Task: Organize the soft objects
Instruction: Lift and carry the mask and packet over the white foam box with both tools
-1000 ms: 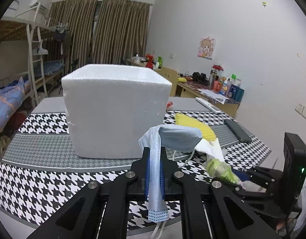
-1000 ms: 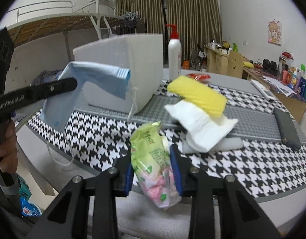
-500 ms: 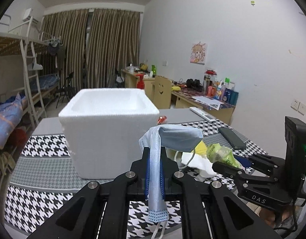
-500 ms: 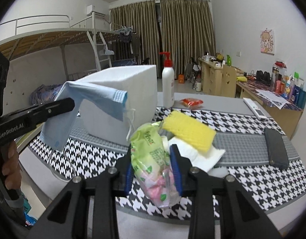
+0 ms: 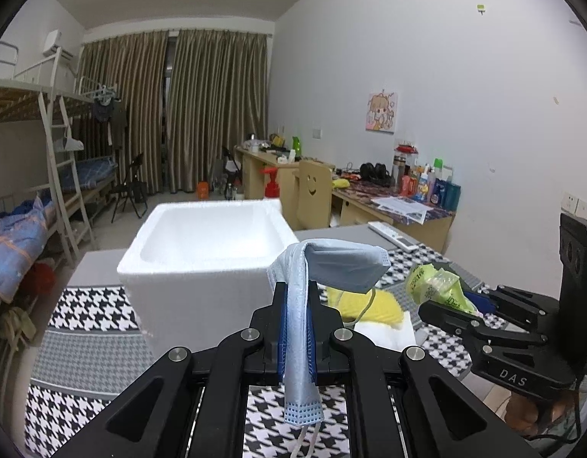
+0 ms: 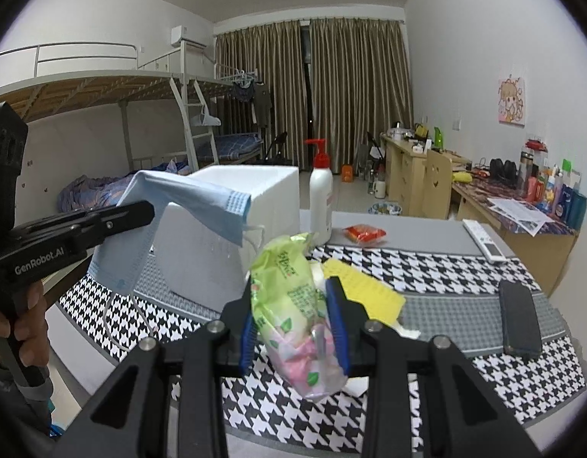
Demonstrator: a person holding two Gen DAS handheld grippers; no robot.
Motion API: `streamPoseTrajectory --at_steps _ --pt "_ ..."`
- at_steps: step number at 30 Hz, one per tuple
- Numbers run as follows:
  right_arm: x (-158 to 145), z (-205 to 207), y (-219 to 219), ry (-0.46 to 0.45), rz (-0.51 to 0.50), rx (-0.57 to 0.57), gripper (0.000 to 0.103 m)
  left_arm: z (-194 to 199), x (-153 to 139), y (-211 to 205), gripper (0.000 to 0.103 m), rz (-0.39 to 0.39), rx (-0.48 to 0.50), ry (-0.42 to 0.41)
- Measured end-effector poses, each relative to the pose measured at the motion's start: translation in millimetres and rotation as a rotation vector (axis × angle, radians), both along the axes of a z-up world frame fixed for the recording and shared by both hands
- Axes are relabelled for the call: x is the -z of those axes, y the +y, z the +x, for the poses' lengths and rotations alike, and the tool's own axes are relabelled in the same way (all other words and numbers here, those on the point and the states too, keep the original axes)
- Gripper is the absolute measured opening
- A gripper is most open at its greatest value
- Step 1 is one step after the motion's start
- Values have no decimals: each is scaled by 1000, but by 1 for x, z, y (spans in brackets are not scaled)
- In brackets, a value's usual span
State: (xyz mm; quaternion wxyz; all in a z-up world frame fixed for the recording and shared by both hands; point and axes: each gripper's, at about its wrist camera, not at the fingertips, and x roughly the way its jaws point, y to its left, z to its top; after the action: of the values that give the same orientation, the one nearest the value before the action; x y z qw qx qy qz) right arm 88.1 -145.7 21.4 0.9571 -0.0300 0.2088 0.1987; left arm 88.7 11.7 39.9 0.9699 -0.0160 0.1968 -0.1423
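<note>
Left tongs (image 5: 296, 328) clamped fully together on a blue face mask (image 5: 324, 267); the fabric drapes over the tips, one end hanging below with ear loops dangling. Right tongs (image 6: 293, 320) partly closed on a green tissue pack (image 6: 293, 305), pads squeezing its soft wrapper at mid-length. Both loads are in the air, in front of the white foam box (image 5: 201, 252), which stands open-topped on the houndstooth counter (image 6: 427, 267).

Step in hand, as I judge it: carry both items over the box rim and drop them in.

Notes for doing it well:
- I want the mask's hanging end and loops well above the near rim before moving forward; otherwise they may catch on the foam edge and drag the light box.
- Go in one tongs at a time. The opening looks narrow for both at once.
- Release only once each item is over the cavity, not the rim.
- The tissue pack sags below the pads; I should keep the squeeze steady until over the box.

Yellow sponge (image 6: 364, 292) and a white cloth (image 5: 385, 330) beneath it lie on the counter just right of the box, yet to be collected. The pump bottle (image 6: 320, 198) stands just behind the box; steer clear.
</note>
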Motion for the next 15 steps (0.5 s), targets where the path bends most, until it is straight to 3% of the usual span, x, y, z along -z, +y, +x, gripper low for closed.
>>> streamPoseTrajectory --at_steps 15 --pt "-24 16 0 -45 30 9 38 16 -26 -3 9 21 -7 -78"
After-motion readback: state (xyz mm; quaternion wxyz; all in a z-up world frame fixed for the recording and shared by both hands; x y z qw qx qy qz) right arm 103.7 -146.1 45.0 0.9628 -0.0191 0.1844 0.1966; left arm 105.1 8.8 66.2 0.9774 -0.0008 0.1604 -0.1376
